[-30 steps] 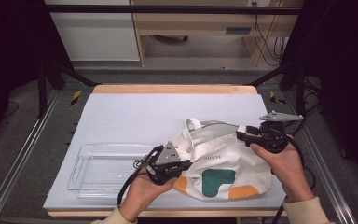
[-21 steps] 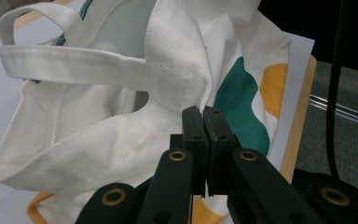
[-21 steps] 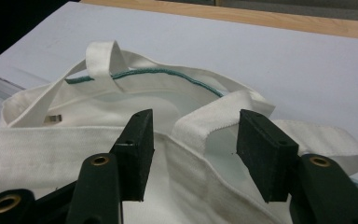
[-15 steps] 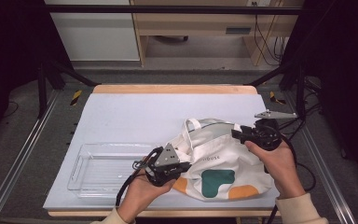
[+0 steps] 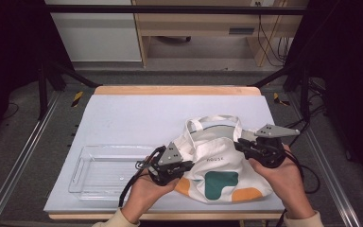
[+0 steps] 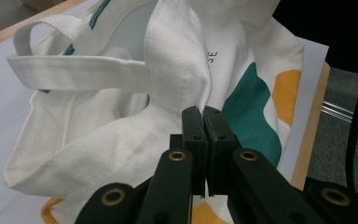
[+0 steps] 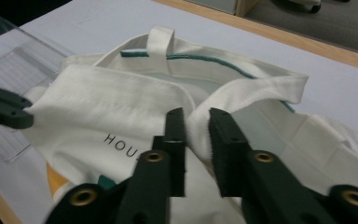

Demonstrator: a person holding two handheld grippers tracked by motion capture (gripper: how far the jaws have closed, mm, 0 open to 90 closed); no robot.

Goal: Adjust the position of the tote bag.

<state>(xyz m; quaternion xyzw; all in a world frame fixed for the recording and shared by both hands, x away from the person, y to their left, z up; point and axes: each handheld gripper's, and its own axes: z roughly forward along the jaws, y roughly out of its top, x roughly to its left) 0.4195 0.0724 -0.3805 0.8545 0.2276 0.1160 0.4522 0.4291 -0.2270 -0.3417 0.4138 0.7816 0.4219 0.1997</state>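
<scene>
The canvas tote bag [image 5: 220, 168] lies on the near right part of the white table [image 5: 137, 116], just right of the clear plastic tray [image 5: 106, 168], its printed side with the teal and orange shapes facing up. Over the last second the right gripper [image 5: 240, 144] has slid inward from the bag's right edge toward its mouth, while the left gripper [image 5: 185, 165] has stayed put at the bag's left edge. In the left gripper view the jaws are pressed together on a fold of the bag's cloth [image 6: 186, 88], so that side is held fast. In the right gripper view the jaws stand a little apart with the rim of the bag's opening, where a strap [image 7: 256, 91] joins, lying between them (not yet squeezed, as far as the picture lets one judge). The shift suggests the person is anchoring one side and now taking the other side of the mouth, probably to pull the bag open or lift it; the next need would be for the right jaws to close firmly on the rim before any pull.
</scene>
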